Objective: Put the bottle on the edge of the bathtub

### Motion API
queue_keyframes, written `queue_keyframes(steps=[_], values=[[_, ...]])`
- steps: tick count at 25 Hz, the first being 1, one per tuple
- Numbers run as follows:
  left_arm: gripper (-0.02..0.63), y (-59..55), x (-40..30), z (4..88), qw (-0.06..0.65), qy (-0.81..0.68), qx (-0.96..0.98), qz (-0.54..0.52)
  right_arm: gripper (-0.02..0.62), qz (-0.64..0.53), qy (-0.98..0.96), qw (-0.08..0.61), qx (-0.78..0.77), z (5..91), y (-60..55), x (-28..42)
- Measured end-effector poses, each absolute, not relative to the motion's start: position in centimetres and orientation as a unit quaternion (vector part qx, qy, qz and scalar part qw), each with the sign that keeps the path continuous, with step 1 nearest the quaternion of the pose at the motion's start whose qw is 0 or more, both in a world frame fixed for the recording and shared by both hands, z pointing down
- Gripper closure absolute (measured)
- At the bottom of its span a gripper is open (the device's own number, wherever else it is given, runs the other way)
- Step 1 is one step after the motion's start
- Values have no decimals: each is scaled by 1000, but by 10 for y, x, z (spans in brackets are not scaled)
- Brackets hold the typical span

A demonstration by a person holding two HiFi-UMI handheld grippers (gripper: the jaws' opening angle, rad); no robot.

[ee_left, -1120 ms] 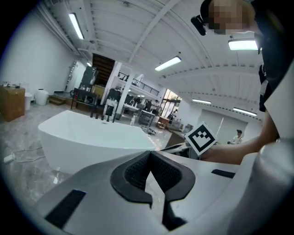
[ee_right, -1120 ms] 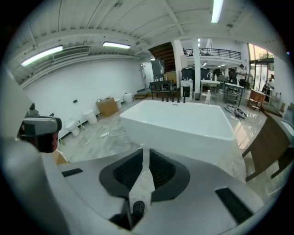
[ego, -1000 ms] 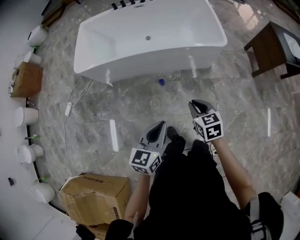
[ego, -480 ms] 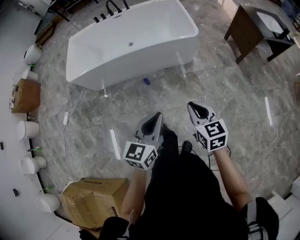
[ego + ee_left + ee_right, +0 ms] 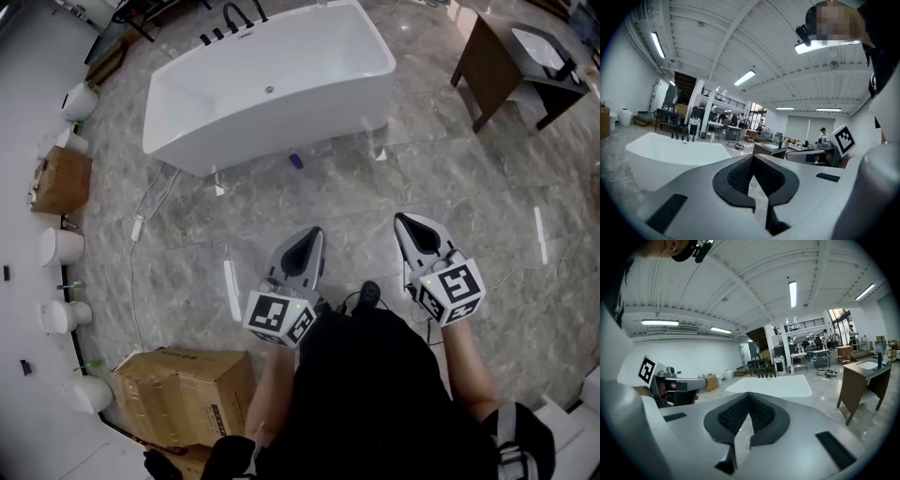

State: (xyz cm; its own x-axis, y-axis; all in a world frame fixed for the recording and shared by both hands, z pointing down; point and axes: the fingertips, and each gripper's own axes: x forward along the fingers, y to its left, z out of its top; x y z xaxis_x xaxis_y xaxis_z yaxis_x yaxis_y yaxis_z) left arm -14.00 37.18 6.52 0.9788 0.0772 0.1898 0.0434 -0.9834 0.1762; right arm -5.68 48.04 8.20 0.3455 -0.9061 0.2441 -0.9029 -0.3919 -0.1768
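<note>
A small blue bottle [image 5: 295, 160] lies on the grey marble floor just in front of the white bathtub [image 5: 272, 84]. Both grippers are held well short of it, near my body. My left gripper [image 5: 312, 234] points toward the tub with its jaws together and nothing in them. My right gripper [image 5: 412, 225] has just closed and is shut too, empty. The left gripper view looks over shut jaws [image 5: 751, 157] at the bathtub [image 5: 670, 154]. The right gripper view shows shut jaws [image 5: 749, 393] and the bathtub [image 5: 773, 385] beyond. The bottle is hidden in both gripper views.
A large cardboard box [image 5: 187, 394] sits on the floor at my left. White toilets [image 5: 56, 246] and a smaller box [image 5: 64, 178] line the left wall. A wooden washstand [image 5: 506, 61] stands at the upper right. A cable [image 5: 141, 225] trails from the tub's left end.
Both grippers have drawn back toward my body, the right one shifting to the right. The view has swung, so the tub looks turned. The bottle still lies on the floor.
</note>
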Motion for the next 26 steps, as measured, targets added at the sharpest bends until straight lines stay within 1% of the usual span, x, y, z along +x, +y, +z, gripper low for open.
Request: queue_keyframes(steps=[11, 26], values=[[597, 371, -173, 51, 73, 28, 993, 85, 583, -124, 578, 9, -806, 59, 475, -100], [597, 360, -195, 54, 78, 15, 993, 89, 583, -121, 589, -5, -799, 54, 466, -121]])
